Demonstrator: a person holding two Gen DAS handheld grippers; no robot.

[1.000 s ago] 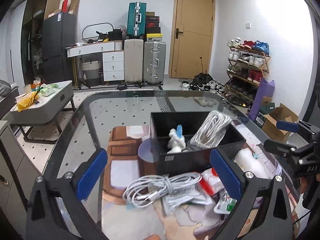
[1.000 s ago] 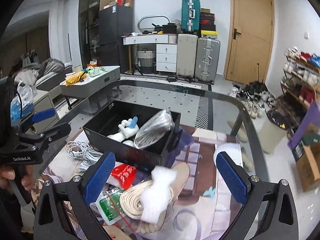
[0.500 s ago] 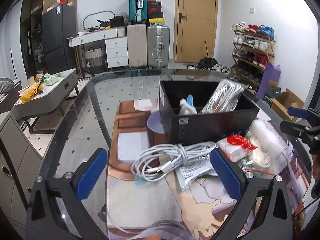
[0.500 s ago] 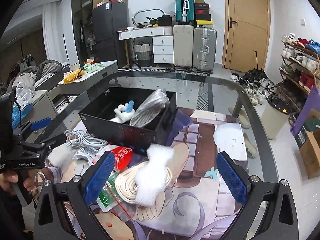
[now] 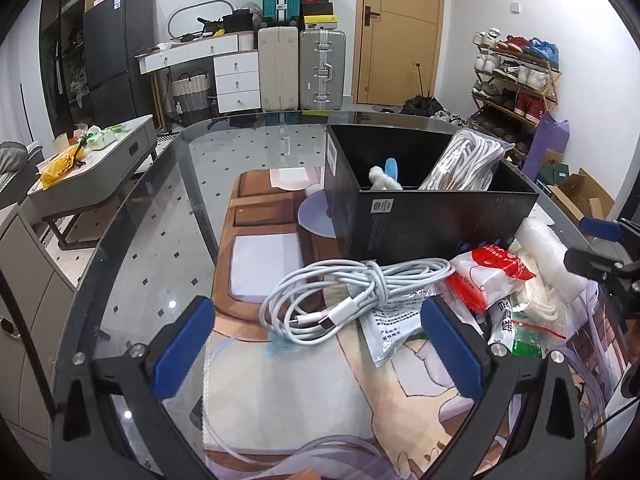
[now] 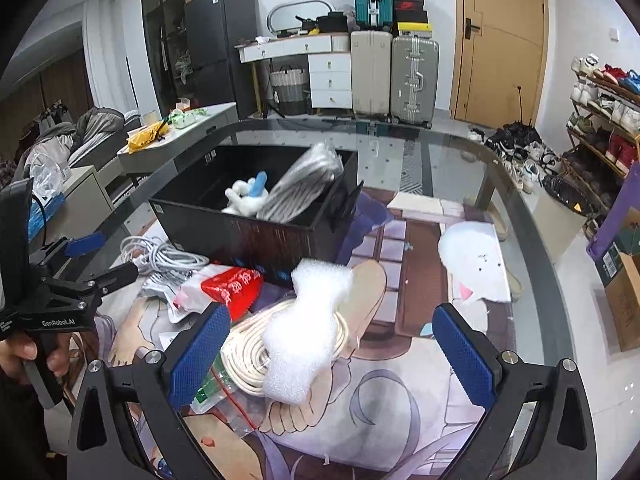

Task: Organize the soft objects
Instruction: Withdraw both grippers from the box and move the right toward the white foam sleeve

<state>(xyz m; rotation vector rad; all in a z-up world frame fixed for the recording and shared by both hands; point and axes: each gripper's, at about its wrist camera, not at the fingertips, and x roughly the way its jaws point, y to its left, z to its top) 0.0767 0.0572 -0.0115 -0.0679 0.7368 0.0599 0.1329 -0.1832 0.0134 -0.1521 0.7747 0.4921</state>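
Left gripper [image 5: 320, 344]: fingers apart, nothing between them, hovering over the coiled white charging cable [image 5: 352, 296].
Right gripper [image 6: 332, 354]: fingers apart, above the white foam roll [image 6: 310, 330] lying on the cream rope coil [image 6: 248, 350].
Black open box [image 5: 432, 220]: on the glass bench [image 5: 160, 216], 12 o'clock of the cable, holding a bagged white rope bundle [image 5: 464, 164].

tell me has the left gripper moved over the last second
Yes. The left gripper has come down and in toward the white cable bundle: the black box now looms larger and higher in its view.
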